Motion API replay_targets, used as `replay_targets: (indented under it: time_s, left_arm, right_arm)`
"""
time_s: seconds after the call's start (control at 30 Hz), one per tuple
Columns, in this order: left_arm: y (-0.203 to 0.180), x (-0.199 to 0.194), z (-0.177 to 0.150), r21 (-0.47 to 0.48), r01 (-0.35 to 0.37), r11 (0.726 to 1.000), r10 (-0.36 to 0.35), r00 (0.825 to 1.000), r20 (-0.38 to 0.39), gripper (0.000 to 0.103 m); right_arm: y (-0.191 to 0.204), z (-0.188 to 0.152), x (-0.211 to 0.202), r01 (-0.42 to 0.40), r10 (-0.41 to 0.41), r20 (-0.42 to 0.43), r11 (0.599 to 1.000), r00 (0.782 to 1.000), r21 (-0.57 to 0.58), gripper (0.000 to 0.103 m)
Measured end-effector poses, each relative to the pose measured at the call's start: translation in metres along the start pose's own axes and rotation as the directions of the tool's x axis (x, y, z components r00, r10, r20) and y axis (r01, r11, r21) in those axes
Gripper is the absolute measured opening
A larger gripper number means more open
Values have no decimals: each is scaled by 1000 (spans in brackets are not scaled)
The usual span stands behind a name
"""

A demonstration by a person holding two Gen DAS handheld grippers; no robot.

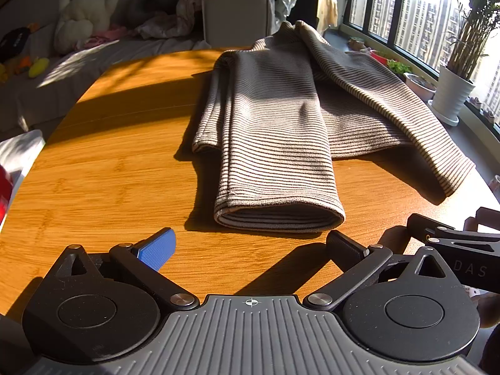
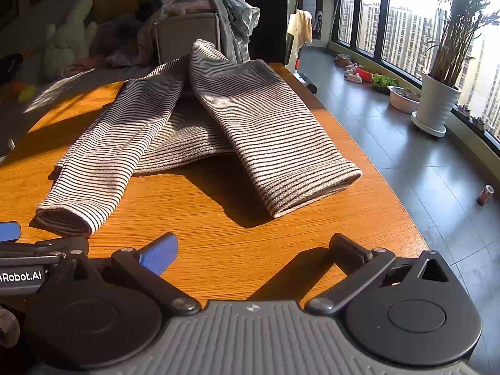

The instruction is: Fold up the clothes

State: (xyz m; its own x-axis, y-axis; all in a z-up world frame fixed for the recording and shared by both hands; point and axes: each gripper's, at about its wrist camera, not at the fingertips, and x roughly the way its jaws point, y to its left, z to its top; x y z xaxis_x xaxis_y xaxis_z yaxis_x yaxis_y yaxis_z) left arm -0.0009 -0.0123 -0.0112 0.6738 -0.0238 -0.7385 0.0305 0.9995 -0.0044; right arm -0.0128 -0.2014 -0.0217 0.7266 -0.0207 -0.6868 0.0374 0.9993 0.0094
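A grey striped garment lies on the wooden table, its two sleeves or legs splayed toward me, their cuffs nearest. It also shows in the right wrist view. My left gripper is open and empty, just short of the left cuff. My right gripper is open and empty, short of the right cuff. The right gripper's body shows at the right edge of the left wrist view; the left gripper's body shows at the left edge of the right wrist view.
A grey bin piled with clothes stands behind the table. A bed with plush toys is at the back left. The table's right edge drops to a tiled floor with potted plants along the window.
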Motion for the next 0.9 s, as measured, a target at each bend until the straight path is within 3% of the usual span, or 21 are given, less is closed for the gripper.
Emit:
replay_targets:
  time_s: [0.9]
  left_arm:
    - [0, 0, -1, 4, -1, 1000, 1, 1000, 2, 103]
  right_arm:
    - [1, 1, 2, 1, -1, 4, 1000, 1000, -2, 103]
